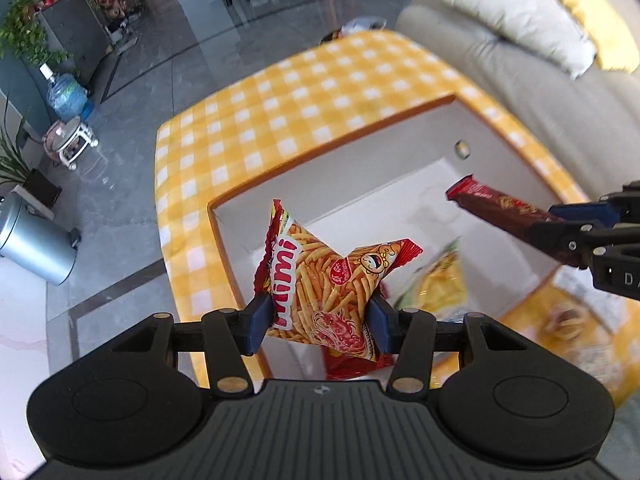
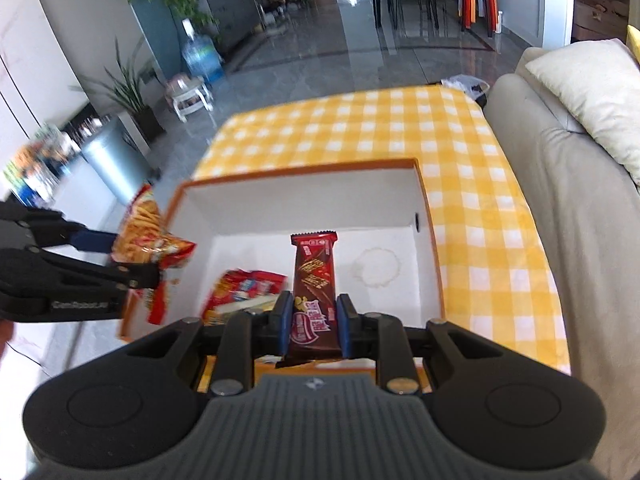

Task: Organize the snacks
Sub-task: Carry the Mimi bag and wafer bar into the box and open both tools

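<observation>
1. Left wrist view: left gripper (image 1: pixel 320 316) clamps a shrimp-stick bag (image 1: pixel 328 284) above the near left corner of the white box (image 1: pixel 360 168)
2. Right gripper (image 2: pixel 313 326) pinches a chocolate wafer pack (image 2: pixel 314 276) over the box's near edge

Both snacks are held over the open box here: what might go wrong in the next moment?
1. The left hand-held gripper pinches the puffy shrimp-stick bag low down, near the box's left wall; released there, it may catch the rim or fall outside.
2. The right hand-held gripper grips the chocolate wafer bar at one end, so the bar may pivot or slip.
3. A packet already lies in the box; new snacks may pile up untidily.
</observation>
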### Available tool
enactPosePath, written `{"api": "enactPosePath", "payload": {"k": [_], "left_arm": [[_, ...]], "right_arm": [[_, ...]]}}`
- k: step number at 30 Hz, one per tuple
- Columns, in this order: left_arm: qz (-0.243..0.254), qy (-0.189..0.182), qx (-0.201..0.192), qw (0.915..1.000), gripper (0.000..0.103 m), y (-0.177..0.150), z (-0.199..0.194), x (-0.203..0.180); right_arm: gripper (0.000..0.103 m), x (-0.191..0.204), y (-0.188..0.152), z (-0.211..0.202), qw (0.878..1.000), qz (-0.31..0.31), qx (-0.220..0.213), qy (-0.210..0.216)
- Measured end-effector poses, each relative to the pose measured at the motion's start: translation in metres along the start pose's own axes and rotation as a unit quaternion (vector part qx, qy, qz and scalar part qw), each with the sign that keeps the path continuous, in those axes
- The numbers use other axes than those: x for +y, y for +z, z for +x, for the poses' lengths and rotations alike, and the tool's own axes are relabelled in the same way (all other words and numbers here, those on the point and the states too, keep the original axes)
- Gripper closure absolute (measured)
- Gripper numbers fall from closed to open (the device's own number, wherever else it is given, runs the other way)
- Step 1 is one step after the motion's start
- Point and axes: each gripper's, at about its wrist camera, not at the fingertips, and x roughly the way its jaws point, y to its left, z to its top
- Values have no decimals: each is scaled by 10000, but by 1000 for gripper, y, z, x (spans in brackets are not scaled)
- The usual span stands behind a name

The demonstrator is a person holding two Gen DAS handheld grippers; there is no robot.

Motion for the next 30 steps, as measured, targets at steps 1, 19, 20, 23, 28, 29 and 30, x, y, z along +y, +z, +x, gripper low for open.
{"api": "enactPosePath", "payload": {"k": [1,19,20,23,28,29,30], "left_arm": [[33,36,73,10000,45,2,6,1],[1617,541,1013,9801,45,12,66,-45],[1638,532,1068,9793,45,12,70,-46],[1641,485,1208,9778,45,10,80,-45],[1693,488,1345,9751,44,8,89,-47],[1718,492,1357,9745,43,8,91,-49],[1747,500,1367,9738,42,7,92,-50]], "right_arm": [[83,-1,2,9,10000,-34,80,-46],[83,3,-1,107,9898,-603,1250,-321],[83,2,-2,110,9892,-589,1306,-316],[83,0,-3,117,9873,-523,1474,-287],[83,-2,-2,126,9849,-469,1654,-228],[83,-2,-2,128,9842,-474,1693,-216],[83,-1,-2,129,9833,-480,1743,-206]]}}
